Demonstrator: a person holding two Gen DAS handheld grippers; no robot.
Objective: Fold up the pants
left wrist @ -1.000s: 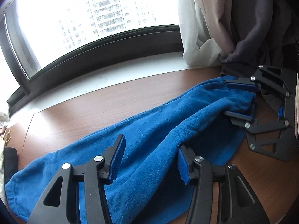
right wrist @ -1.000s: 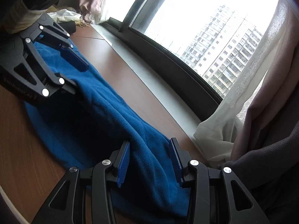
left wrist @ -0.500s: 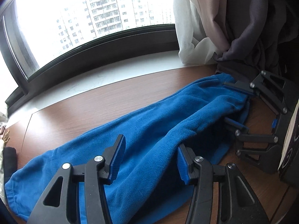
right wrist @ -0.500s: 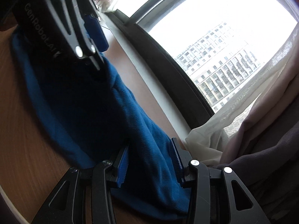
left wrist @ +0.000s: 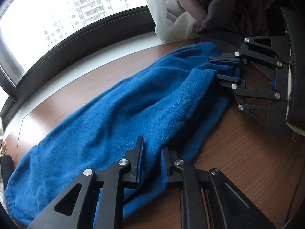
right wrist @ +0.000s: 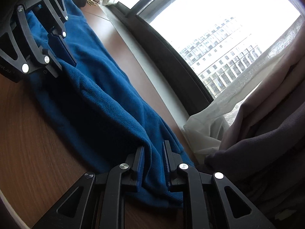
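Note:
Blue fleece pants [left wrist: 118, 114] lie stretched along a brown wooden table [left wrist: 238, 162]. In the left wrist view my left gripper [left wrist: 151, 147] is at the near edge of the pants, its jaws closing with a ridge of blue fabric pinched between the pads. My right gripper [left wrist: 225, 68] grips the far right end of the pants. In the right wrist view my right gripper [right wrist: 154, 147] has its jaws closing on a raised fold of the pants [right wrist: 99, 95]. The left gripper [right wrist: 64, 64] holds the fabric at the upper left.
A white sill [left wrist: 95, 63] and dark window frame run behind the table. White and pink curtains [left wrist: 171, 19] and dark grey cloth [left wrist: 228, 19] hang over the table's right end. A dark object [left wrist: 5, 166] lies at the left edge.
Both grippers' jaws have narrowed from wide apart onto the blue fabric, which now bunches into a ridge between each pair of pads. Both have sunk slightly toward the table.

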